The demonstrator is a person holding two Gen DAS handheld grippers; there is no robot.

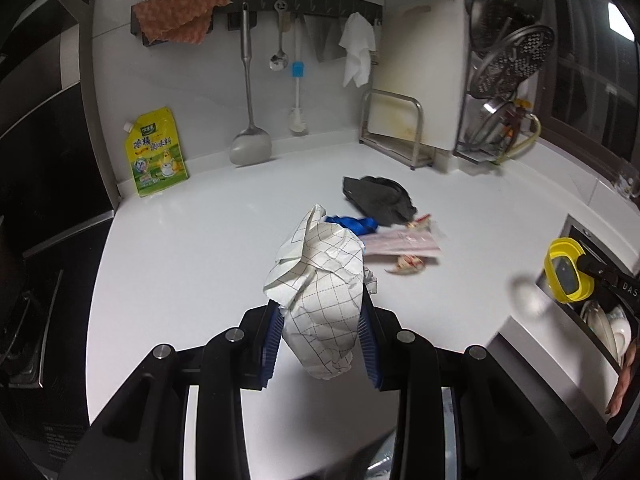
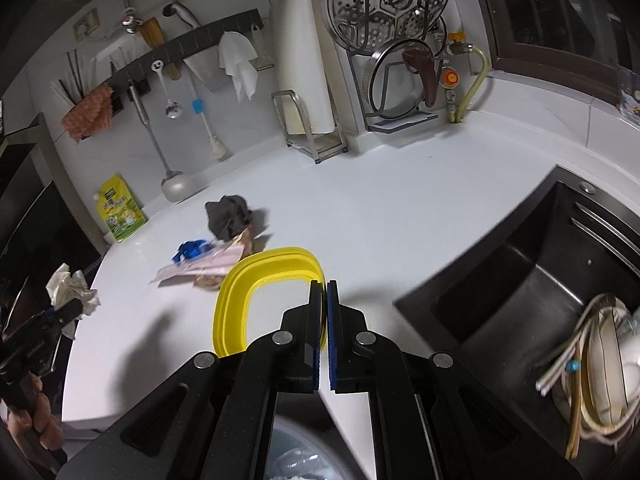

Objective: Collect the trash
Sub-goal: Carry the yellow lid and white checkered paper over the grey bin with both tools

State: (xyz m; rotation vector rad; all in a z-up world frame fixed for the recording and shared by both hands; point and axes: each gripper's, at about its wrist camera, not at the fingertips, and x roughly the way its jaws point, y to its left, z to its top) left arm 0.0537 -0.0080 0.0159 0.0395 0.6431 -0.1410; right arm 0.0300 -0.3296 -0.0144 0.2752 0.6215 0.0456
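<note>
My left gripper (image 1: 320, 308) is shut on a crumpled ball of grid-lined paper (image 1: 320, 280), held above the white counter (image 1: 180, 260). In the right wrist view that paper (image 2: 70, 288) shows at the far left. My right gripper (image 2: 324, 286) is shut on the rim of a yellow plastic lid (image 2: 230, 312), which also appears at the right edge of the left wrist view (image 1: 566, 276). On the counter lie a black crumpled bag (image 1: 378, 200), a blue wrapper (image 1: 352, 224), a pink packet (image 1: 400, 242) and a small torn wrapper (image 1: 408, 264).
A dark sink (image 2: 520, 280) holding bowls (image 2: 600, 360) lies to the right. A yellow seasoning pouch (image 1: 156, 152) leans on the back wall under hanging utensils (image 1: 248, 80). A cutting-board rack (image 1: 396, 132) and a lid rack (image 2: 400, 80) stand at the back.
</note>
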